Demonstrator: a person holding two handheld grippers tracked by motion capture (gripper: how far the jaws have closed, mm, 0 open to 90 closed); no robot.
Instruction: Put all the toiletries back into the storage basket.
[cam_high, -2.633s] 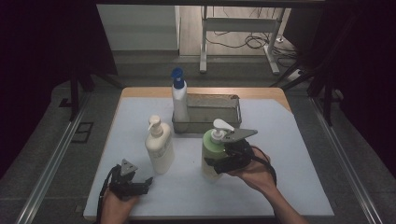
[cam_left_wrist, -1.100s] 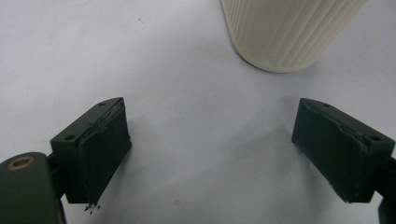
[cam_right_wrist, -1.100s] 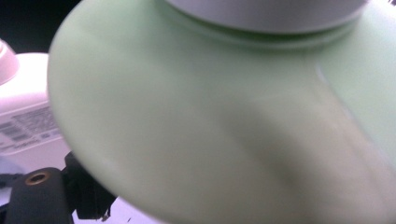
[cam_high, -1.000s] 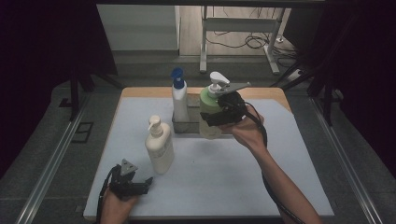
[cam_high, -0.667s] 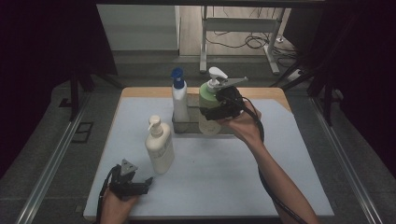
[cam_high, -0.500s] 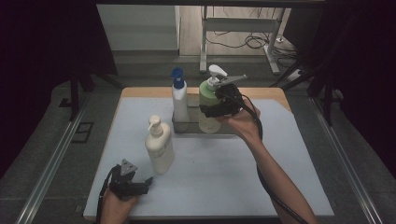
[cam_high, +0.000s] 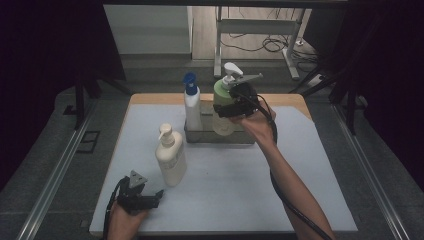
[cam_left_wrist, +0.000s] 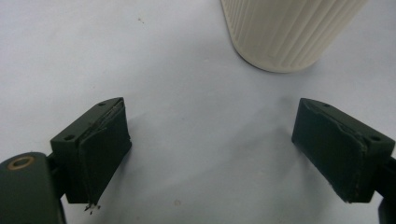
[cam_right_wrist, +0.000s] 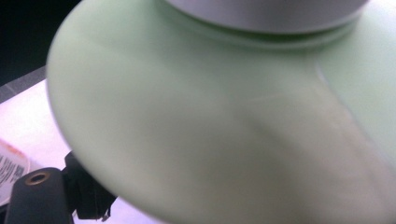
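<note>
A person's right gripper (cam_high: 231, 106) clamps the green pump bottle (cam_high: 223, 107) by its shoulder and holds it over the grey rack (cam_high: 220, 135) at the far side of the table (cam_high: 240, 185), the bottle's base at or just inside the rack's right-hand space. Immediately to the gripper's left, a white bottle with a blue cap (cam_high: 192, 106) already stands in the rack. Judging by the layout, the tidying looks roughly halfway done: one bottle is stowed, the green one is nearly in, and the cream pump bottle (cam_high: 170, 156) waits on the table, well short of the rack.

The left gripper (cam_high: 150, 199) rests low on the table near the person's edge, its jaws spread wide with nothing between them; in the left gripper view the ribbed base of the cream bottle (cam_left_wrist: 285, 32) stands just ahead of the pads (cam_left_wrist: 100, 149), apart from them.

Whether the green bottle has touched down cannot be told from the high view, where the rack's front wall hides its base. In the right gripper view the pale green shoulder (cam_right_wrist: 210, 130) is pressed close to the lens and blurred; only the tip of one jaw peeks out beneath it, and the other pad is covered. The rack's back wall is screened by the bottles.
</note>
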